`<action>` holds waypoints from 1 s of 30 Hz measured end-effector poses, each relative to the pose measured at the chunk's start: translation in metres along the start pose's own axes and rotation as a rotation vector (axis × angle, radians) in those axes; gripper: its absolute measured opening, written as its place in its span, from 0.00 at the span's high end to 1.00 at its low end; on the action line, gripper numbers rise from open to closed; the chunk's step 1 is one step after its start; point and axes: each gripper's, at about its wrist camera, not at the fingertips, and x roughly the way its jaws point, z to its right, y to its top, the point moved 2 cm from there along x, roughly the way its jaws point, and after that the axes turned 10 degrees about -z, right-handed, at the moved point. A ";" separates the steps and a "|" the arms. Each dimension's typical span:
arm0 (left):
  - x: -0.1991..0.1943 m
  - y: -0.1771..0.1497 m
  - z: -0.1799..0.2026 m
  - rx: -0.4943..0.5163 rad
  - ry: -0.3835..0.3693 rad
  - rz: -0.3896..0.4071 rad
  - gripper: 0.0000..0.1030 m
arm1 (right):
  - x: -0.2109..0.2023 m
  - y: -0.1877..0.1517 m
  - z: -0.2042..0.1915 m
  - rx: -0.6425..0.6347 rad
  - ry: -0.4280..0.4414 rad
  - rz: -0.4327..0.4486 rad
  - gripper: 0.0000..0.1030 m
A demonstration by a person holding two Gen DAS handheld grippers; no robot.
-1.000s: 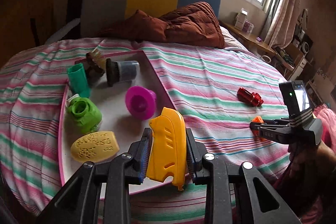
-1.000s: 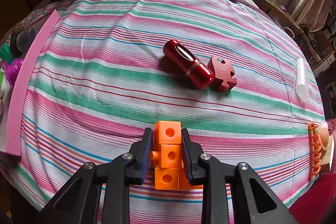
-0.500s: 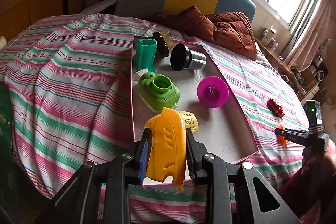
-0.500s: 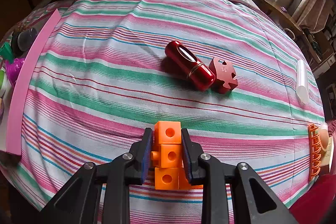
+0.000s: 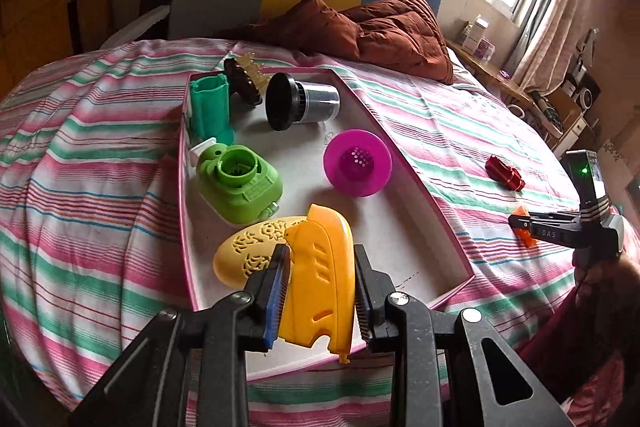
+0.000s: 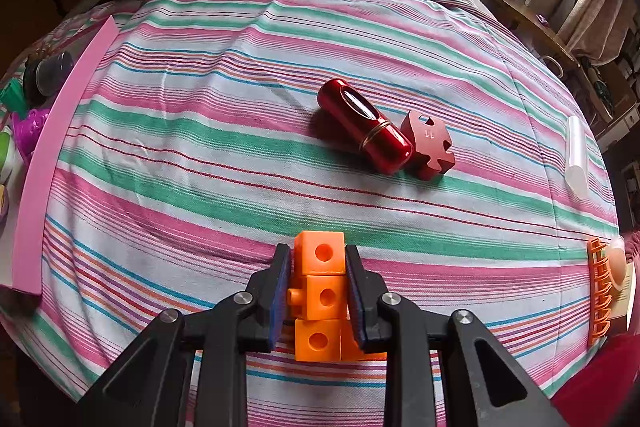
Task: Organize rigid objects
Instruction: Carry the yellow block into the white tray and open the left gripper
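My left gripper (image 5: 320,291) is shut on a yellow plastic piece (image 5: 320,279) and holds it above the near end of the pink-rimmed white tray (image 5: 424,195). In the tray lie a yellow perforated oval (image 5: 244,251), a green piece (image 5: 240,187), a magenta strainer (image 5: 357,163), a black-capped jar (image 5: 300,101) and a teal piece (image 5: 210,111). My right gripper (image 6: 318,287) is shut on an orange cube block (image 6: 320,291) just above the striped bedcover; it also shows in the left wrist view (image 5: 560,227). A red cylinder (image 6: 364,125) and a red cross block (image 6: 430,147) lie beyond it.
The striped bedcover (image 6: 200,147) spans the bed. A brown quilt (image 5: 380,31) lies at the far end. A clear tube (image 6: 576,155) and an orange rack (image 6: 600,291) lie at the right edge. The tray's pink rim (image 6: 52,155) runs along the left.
My left gripper has swung with the yellow piece, first far left, then back over the tray's near end. My right gripper holds nearly still with the orange block.
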 end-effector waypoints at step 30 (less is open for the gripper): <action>0.045 0.032 0.031 0.000 0.011 -0.056 0.62 | 0.000 -0.001 -0.002 -0.009 -0.007 0.004 0.74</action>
